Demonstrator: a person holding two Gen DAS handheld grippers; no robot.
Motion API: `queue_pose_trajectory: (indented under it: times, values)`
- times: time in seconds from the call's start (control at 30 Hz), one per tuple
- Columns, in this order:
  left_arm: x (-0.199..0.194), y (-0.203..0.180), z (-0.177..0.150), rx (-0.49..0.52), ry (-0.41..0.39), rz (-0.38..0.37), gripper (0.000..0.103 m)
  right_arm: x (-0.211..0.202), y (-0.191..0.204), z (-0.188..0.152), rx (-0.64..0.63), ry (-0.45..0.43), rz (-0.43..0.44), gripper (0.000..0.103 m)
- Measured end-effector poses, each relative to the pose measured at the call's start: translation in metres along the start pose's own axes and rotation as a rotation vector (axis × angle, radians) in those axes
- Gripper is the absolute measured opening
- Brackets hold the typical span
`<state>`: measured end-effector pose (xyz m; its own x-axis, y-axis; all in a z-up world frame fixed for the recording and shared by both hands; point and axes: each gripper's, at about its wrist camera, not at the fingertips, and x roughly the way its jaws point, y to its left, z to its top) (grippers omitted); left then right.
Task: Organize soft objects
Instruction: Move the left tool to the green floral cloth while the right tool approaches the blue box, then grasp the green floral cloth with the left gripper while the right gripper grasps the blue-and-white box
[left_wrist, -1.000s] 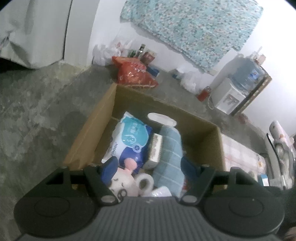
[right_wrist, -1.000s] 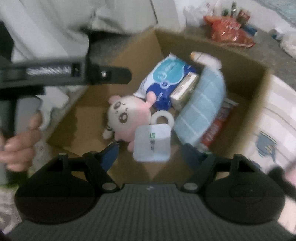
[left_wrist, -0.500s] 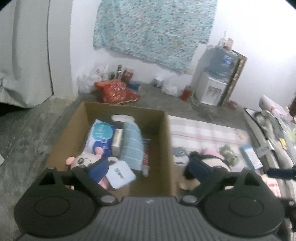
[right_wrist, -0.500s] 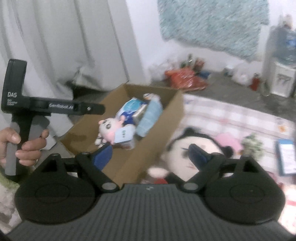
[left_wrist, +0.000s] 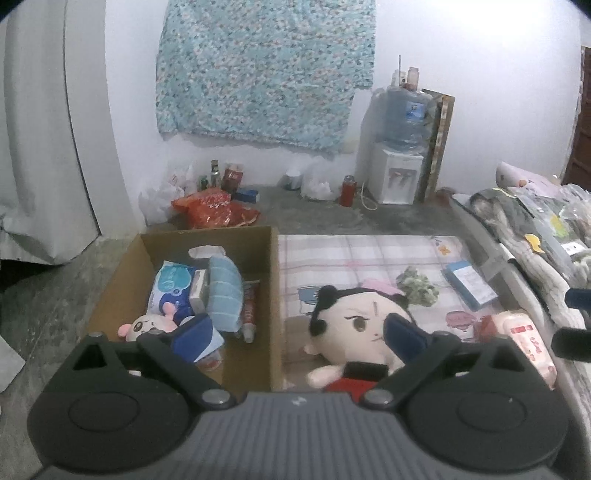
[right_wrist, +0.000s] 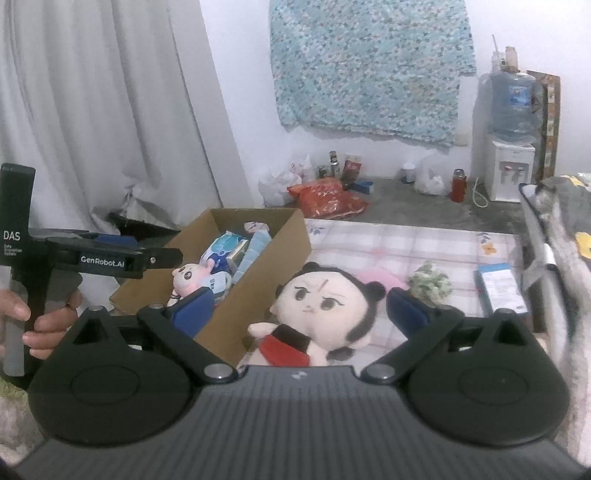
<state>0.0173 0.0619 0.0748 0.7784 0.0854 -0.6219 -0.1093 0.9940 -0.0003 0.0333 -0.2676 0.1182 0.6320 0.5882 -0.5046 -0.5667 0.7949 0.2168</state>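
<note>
A cardboard box (left_wrist: 274, 295) (right_wrist: 258, 295) on the floor holds a small pink plush (left_wrist: 147, 325) (right_wrist: 188, 275), a blue towel roll (left_wrist: 223, 291), a blue wipes pack (left_wrist: 171, 282) and a toothpaste tube (left_wrist: 250, 314). A big-headed doll with black hair and a red outfit (left_wrist: 354, 325) (right_wrist: 317, 310) lies on the checked mat right of the box. My left gripper (left_wrist: 299, 332) is open and empty, raised above the box edge and doll. My right gripper (right_wrist: 299, 306) is open and empty, with the doll between its fingers in view. The left tool also shows in the right wrist view (right_wrist: 110, 254).
On the mat (left_wrist: 369, 254) lie a green soft bundle (left_wrist: 417, 286), a blue booklet (left_wrist: 469, 282) and a pink tissue pack (left_wrist: 524, 336). A red bag (left_wrist: 214, 214), bottles and a water dispenser (left_wrist: 399, 177) stand by the far wall. Bedding (left_wrist: 535, 240) is at the right.
Both grippers have pulled back and up from inside the box and swung right. The doll on the mat has come into both views. Both stay open and empty.
</note>
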Motion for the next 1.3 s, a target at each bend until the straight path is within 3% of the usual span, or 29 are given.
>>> queue_pose_trajectory:
  times: [0.13, 0.27, 0.57, 0.8, 0.97, 1.07, 1.2, 1.3]
  values:
    - [-0.001, -0.022, -0.008, 0.028, -0.008, -0.001, 0.100, -0.019, -0.018, -0.010, 0.027, -0.032, -0.023, 0.100]
    - [0.010, -0.047, -0.021, 0.087, -0.020, -0.062, 0.100, -0.029, -0.043, -0.027, 0.088, -0.046, -0.048, 0.101]
    - [0.066, -0.122, -0.038, 0.267, 0.005, -0.168, 0.100, 0.002, -0.103, -0.053, 0.205, -0.029, -0.085, 0.101]
    - [0.127, -0.156, 0.001, 0.312, 0.057, -0.198, 0.100, 0.049, -0.163, -0.044, 0.312, -0.066, -0.084, 0.100]
    - [0.203, -0.174, 0.044, 0.251, 0.230, -0.300, 0.100, 0.091, -0.191, -0.041, 0.310, -0.052, -0.131, 0.099]
    - [0.256, -0.189, 0.057, 0.225, 0.337, -0.316, 0.100, 0.112, -0.202, -0.041, 0.294, -0.042, -0.149, 0.099]
    - [0.324, -0.207, 0.061, 0.210, 0.474, -0.296, 0.100, 0.136, -0.218, -0.031, 0.215, -0.021, -0.202, 0.099]
    - [0.362, -0.213, 0.061, 0.204, 0.532, -0.265, 0.097, 0.163, -0.237, -0.017, 0.136, 0.043, -0.264, 0.099]
